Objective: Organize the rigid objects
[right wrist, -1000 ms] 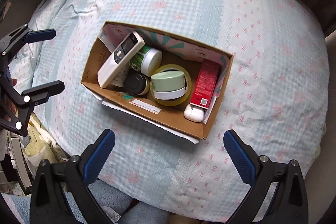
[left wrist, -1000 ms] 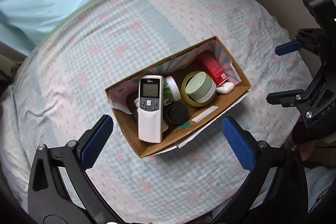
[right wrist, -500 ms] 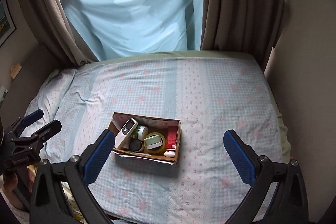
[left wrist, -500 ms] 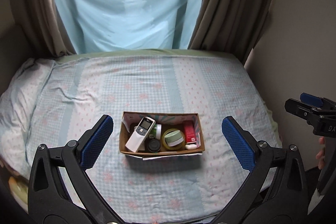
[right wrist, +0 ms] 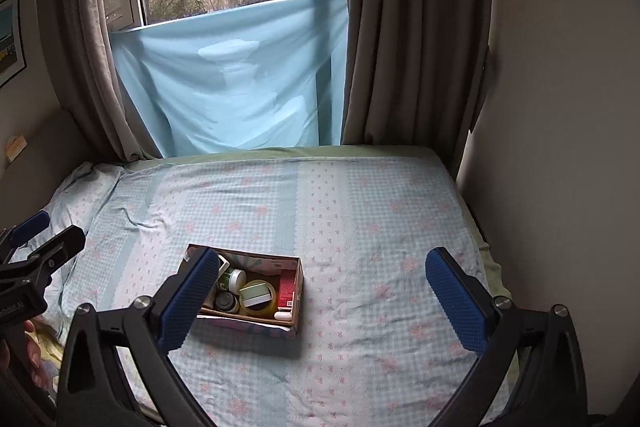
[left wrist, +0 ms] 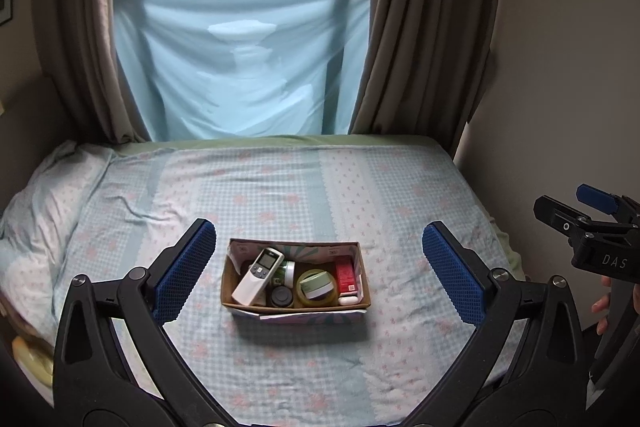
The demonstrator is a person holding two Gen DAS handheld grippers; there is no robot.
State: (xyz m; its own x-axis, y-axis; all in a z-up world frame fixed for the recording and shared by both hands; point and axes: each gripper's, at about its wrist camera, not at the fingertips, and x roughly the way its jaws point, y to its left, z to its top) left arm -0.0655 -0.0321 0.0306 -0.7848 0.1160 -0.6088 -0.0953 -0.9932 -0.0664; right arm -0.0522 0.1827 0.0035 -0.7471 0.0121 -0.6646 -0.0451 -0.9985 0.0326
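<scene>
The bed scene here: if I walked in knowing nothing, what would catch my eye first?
Probably the cardboard box alone in the middle of the bed, packed with a white remote control, round jars, a roll of yellow tape and a red carton. Next, the blue-padded left gripper and right gripper, both wide open and empty, framing it. Behind, a pale blue sheet covers the lower window between brown curtains.

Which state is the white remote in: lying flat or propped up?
Propped up: the remote slants inside the cardboard box, its top end leaning over neighbouring jars.
</scene>
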